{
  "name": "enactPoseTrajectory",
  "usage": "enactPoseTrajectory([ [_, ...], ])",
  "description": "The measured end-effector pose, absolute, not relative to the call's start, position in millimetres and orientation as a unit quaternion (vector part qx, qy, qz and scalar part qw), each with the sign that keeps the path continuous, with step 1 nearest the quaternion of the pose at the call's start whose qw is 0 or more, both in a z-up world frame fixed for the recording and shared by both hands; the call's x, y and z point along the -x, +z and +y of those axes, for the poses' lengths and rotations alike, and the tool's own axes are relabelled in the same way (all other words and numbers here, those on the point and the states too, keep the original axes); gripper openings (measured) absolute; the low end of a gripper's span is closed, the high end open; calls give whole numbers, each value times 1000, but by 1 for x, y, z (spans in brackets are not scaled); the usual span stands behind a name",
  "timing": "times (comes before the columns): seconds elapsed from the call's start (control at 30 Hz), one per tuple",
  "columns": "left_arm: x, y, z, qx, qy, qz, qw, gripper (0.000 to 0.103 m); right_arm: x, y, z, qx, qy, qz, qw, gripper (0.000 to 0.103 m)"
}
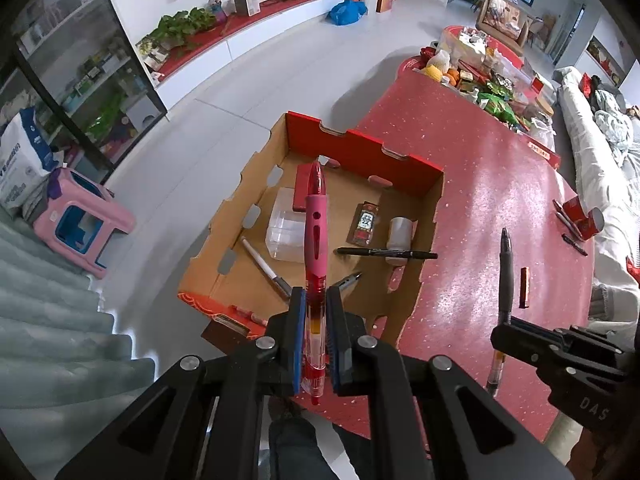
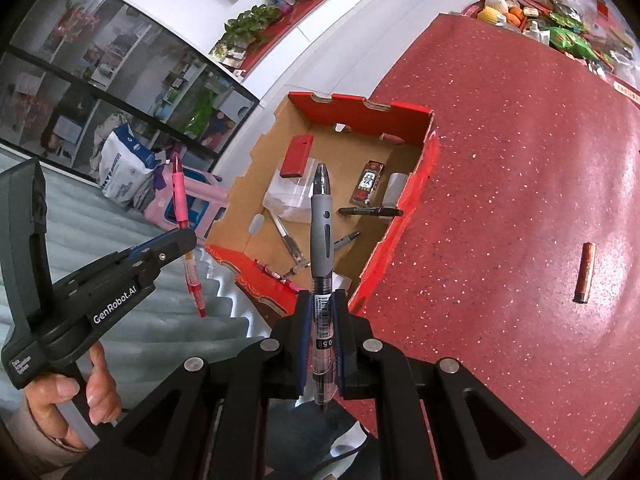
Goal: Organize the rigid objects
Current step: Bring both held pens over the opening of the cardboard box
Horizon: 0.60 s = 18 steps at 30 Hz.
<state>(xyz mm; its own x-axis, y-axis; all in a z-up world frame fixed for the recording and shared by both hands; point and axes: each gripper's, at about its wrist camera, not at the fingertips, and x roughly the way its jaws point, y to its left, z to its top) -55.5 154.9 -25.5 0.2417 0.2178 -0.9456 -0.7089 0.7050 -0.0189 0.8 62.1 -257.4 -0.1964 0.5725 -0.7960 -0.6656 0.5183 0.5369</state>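
My left gripper [image 1: 316, 300] is shut on a pink and red pen [image 1: 315, 216], which points forward over the open cardboard box [image 1: 424, 176]. The same pink pen [image 2: 180, 196] shows at the left in the right wrist view, held by the left gripper [image 2: 180, 240]. My right gripper [image 2: 322, 300] is shut on a grey and black pen [image 2: 321, 224] above the box's near red corner. That grey pen [image 1: 506, 272] and the right gripper [image 1: 506, 326] appear at the right in the left wrist view. Inside the box [image 2: 430, 152] lie several pens, a clear plastic case [image 1: 286, 234], a red block [image 1: 301, 192] and a white cylinder [image 1: 401, 232].
The box sits at the left end of a red speckled table [image 1: 500, 208]. A small brown-red stick [image 2: 585, 272] lies on the table to the right. Snacks and packets [image 1: 488, 80] crowd the far end. A pink stool [image 1: 80, 220] stands on the floor at left. A hand [image 2: 72, 396] grips the left tool.
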Motion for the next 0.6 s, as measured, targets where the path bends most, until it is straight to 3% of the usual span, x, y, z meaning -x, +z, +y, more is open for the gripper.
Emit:
enactPoseTrajectory([
  [0.27,38,-37,155,224,295,542,754,10,-13,-260,62,25,482,602,636,11],
  [0.6,23,-97,182,223,278,590,725,10,-7,-289,126,48,469,621,626,11],
])
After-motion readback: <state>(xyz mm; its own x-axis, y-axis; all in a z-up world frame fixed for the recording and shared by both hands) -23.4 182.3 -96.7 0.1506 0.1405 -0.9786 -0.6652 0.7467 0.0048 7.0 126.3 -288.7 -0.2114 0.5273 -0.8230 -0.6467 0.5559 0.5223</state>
